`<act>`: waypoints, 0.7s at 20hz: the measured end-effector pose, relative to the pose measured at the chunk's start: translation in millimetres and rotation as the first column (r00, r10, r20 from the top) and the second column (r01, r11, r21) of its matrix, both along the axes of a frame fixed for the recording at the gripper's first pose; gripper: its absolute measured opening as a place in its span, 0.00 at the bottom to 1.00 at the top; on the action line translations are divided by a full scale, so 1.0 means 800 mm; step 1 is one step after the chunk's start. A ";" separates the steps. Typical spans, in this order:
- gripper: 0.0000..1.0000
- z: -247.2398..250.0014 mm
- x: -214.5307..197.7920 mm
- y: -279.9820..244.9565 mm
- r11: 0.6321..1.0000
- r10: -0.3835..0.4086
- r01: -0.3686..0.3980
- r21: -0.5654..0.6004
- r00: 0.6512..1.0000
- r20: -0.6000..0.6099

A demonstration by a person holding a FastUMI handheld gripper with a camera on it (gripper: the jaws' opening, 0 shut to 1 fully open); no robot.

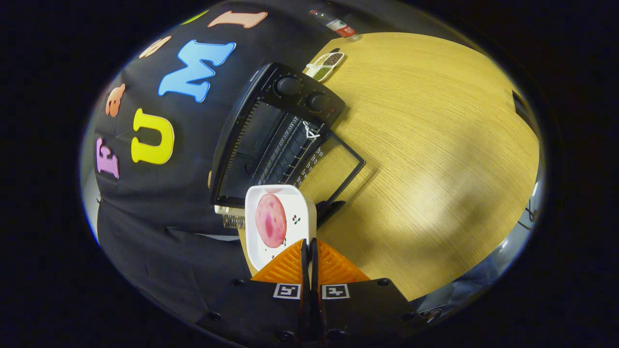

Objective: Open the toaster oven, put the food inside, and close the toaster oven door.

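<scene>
Setting: a booth with a black cloth wall behind and a pale wood-grain worktop (435,145) carrying every item.

Item 1 — black toaster oven (271,135) with two round knobs, standing on the worktop against the cloth. Its glass-panelled door (333,169) is already lowered and lies open toward the worktop; the wire rack (285,154) shows in the cavity. A white loop of cord (309,131) hangs at the door handle.

Item 2 — white square plate (300,217) with small printed sprigs, carrying a round pink slice of meat (271,220). The plate is lifted off the worktop, just ahead of the tongs and short of the oven mouth, seen tilted in the gripper view.

Item 3 — tongs (309,251): the two fingers are pressed nearly together, pinching the plate's near rim between them.

Item 4 — small divided dish of dried grains (326,65) and a clear bottle (336,23), both beyond the oven, well apart from the work.

Step in hand, as judged: carrying the food into the open oven. To do it well, keep the pinch firm, level the plate so the slice does not slide, and line its far edge up with the rack — above the lowered door, clear of the cord. Slide it well in before releasing, so the door can close.
</scene>
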State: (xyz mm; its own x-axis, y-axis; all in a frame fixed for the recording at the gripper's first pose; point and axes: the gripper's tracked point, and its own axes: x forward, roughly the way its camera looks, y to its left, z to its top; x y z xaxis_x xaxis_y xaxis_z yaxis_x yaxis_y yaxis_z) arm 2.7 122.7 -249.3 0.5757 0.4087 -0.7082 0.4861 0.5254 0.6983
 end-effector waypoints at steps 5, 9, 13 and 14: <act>0.02 -0.011 0.050 0.009 0.988 -0.149 0.149 0.034 0.989 -0.013; 0.02 -0.027 0.083 0.013 0.977 -0.209 0.210 0.028 0.978 -0.020; 0.02 -0.037 0.118 0.024 0.960 -0.275 0.276 0.054 0.961 -0.031; 0.02 -0.039 0.126 0.027 0.955 -0.290 0.292 0.061 0.956 -0.033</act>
